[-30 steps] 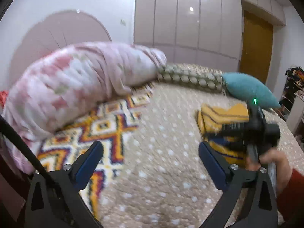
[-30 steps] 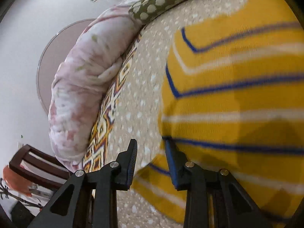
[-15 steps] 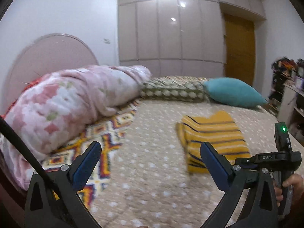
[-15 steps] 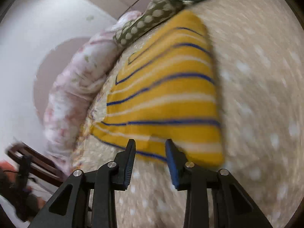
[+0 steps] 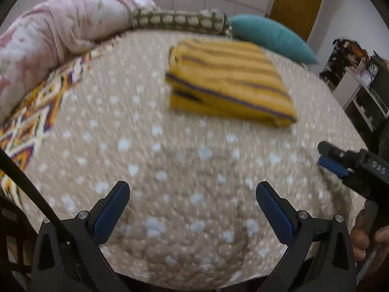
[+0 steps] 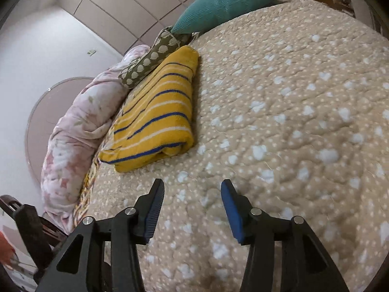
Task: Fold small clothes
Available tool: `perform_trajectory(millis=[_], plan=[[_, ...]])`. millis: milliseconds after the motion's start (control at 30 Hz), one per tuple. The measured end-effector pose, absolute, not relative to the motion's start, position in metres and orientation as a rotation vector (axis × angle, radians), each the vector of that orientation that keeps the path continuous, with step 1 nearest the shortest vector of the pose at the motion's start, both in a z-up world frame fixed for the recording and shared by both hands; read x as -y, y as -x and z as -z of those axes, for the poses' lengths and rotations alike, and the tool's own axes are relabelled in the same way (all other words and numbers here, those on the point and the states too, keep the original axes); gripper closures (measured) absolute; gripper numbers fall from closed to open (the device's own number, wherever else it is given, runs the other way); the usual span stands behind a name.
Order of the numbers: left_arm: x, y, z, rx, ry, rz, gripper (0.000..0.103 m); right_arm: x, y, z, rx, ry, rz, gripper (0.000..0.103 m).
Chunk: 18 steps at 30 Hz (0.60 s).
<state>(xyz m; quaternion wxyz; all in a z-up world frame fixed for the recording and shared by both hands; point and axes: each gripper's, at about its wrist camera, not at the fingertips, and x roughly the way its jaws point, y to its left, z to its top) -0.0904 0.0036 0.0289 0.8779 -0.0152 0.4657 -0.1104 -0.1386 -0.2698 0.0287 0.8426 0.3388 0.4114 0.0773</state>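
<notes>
A folded yellow garment with blue and white stripes (image 5: 228,80) lies on the beige spotted bedspread (image 5: 170,160); it also shows in the right wrist view (image 6: 158,114). My left gripper (image 5: 192,192) is open and empty, held back from the garment over the bedspread. My right gripper (image 6: 192,189) is open and empty, a short way in front of the garment's near edge. The right gripper also shows at the right edge of the left wrist view (image 5: 328,157).
A pink floral duvet (image 5: 56,31) is bunched along the left. A spotted bolster (image 5: 180,20) and a teal pillow (image 5: 269,36) lie at the bed's head. A patterned blanket (image 5: 31,114) shows at left. Shelves (image 5: 362,90) stand at right.
My right gripper has let go of the garment, opened wider and pulled back from it. My left gripper has tilted down toward the bedspread. The garment lies still, folded.
</notes>
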Motion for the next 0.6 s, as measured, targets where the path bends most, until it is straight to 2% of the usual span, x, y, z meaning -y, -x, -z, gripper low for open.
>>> perform_trajectory(millis=[167,600], plan=[[-0.002,0.090,-0.008,-1.028,0.021,0.199,0.000,0.267,0.152,-0.025,-0.879,-0.699,-0.132,0.049],[0.014,0.099,0.004,-0.940,-0.103,0.137,0.000,0.260,0.159,-0.025,-0.870,-0.659,-0.095,0.048]])
